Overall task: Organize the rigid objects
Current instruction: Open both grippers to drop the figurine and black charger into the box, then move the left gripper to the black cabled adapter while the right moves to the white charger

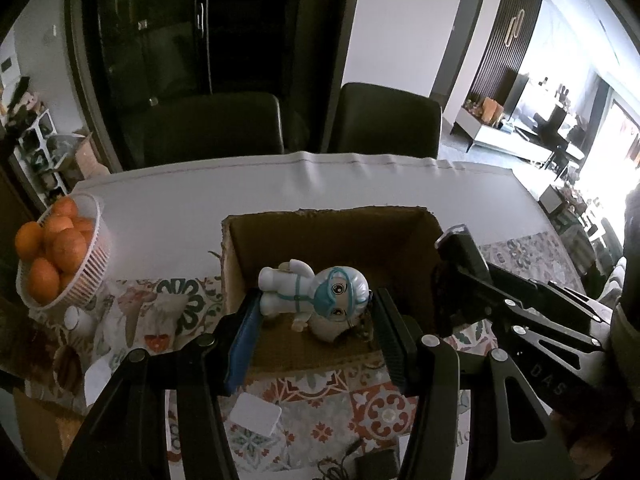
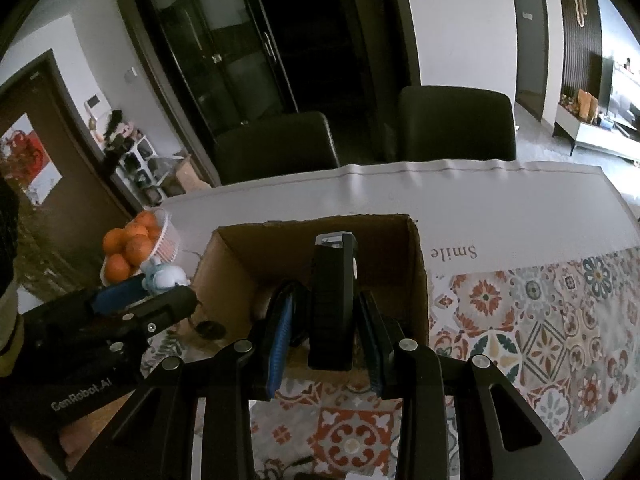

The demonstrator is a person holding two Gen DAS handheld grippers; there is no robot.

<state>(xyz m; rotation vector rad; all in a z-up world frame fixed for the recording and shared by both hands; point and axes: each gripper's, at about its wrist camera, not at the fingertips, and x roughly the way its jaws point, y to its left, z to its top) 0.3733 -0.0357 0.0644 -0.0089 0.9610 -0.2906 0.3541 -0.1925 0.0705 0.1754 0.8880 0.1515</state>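
An open cardboard box (image 1: 332, 216) stands on the patterned tablecloth. My left gripper (image 1: 316, 304) is shut on a white doll figure (image 1: 316, 294) with a teal mask. The doll lies crosswise between the fingers, above the box's near-left part. In the right wrist view the doll (image 2: 162, 278) shows at the left gripper's (image 2: 160, 292) tips, by the box's (image 2: 420, 280) left wall. My right gripper (image 2: 326, 300) is shut on an upright black rectangular device (image 2: 332, 300), held over the box opening. In the left wrist view that device (image 1: 460, 248) hangs at the box's right wall.
A white basket of oranges (image 1: 60, 256) sits at the table's left edge. A white square pad (image 1: 256, 414) and a black adapter with cable (image 1: 376, 460) lie in front of the box. Two dark chairs (image 1: 384, 120) stand behind the table.
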